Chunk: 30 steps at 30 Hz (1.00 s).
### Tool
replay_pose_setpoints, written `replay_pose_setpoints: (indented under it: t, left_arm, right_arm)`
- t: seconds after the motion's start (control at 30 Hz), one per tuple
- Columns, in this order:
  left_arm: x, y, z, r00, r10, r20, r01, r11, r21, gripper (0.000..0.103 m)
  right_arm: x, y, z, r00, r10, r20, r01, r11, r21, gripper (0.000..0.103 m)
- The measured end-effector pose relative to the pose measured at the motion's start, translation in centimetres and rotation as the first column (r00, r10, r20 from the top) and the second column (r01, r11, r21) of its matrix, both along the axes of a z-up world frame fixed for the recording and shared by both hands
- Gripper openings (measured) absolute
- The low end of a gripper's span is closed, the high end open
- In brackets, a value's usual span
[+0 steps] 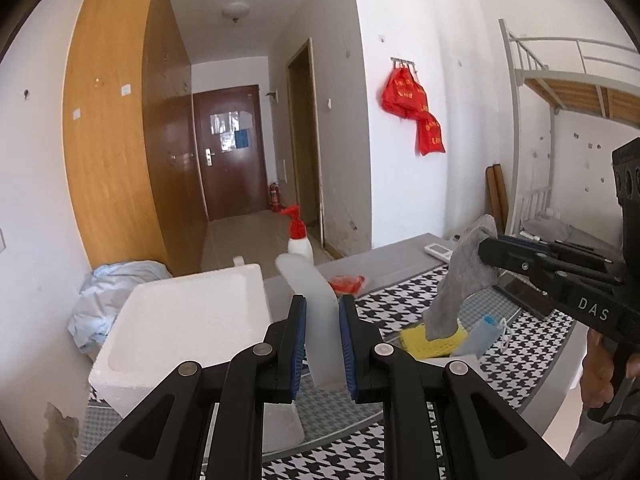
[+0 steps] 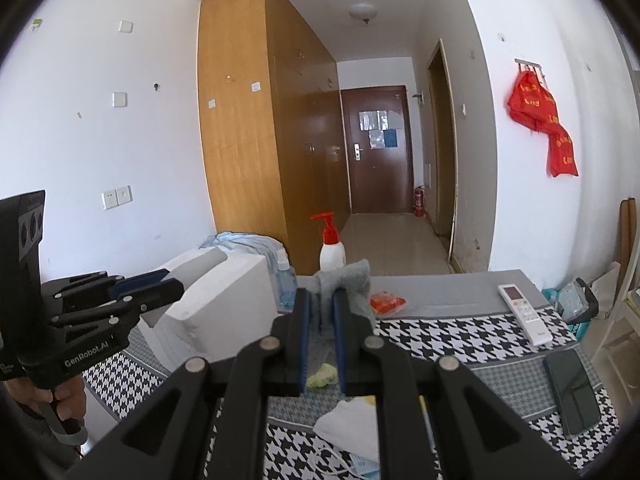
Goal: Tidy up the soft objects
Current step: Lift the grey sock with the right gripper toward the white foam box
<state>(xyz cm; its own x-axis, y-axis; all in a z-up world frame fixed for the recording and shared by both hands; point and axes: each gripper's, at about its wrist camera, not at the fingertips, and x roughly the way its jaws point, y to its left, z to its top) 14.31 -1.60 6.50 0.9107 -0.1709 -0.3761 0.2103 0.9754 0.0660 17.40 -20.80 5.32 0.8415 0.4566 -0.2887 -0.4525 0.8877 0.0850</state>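
Note:
My left gripper (image 1: 322, 344) is shut on a translucent white soft strip (image 1: 318, 312) and holds it up beside the white foam box (image 1: 180, 320). My right gripper (image 2: 321, 336) is shut on a grey cloth (image 2: 344, 280) and holds it above the table; in the left wrist view the cloth (image 1: 460, 280) hangs from that gripper (image 1: 486, 250) over a yellow cloth (image 1: 432, 342) and a blue face mask (image 1: 480, 336). In the right wrist view the left gripper (image 2: 176, 280) sits at the foam box (image 2: 224, 300). A white tissue (image 2: 352, 420) lies below.
The table has a houndstooth cloth (image 1: 400, 304). On it stand a red-pump bottle (image 1: 299, 236), a red packet (image 1: 348, 282), a remote (image 2: 524, 312) and a phone (image 2: 572, 388). A water bottle (image 2: 285, 280) stands behind the box. Blue fabric (image 1: 108, 292) is heaped at the wall.

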Motion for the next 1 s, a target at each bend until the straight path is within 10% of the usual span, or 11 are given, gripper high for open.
replay_pose_setpoints:
  t: [1.0]
  left_arm:
    - [3.0,6.0,0.1,0.978,0.206,-0.026,-0.207,0.978,-0.032,0.018]
  right_arm:
    - [1.7,4.7,1.3,0.991,0.131,0.023,-0.13,0.991,-0.017,0.014]
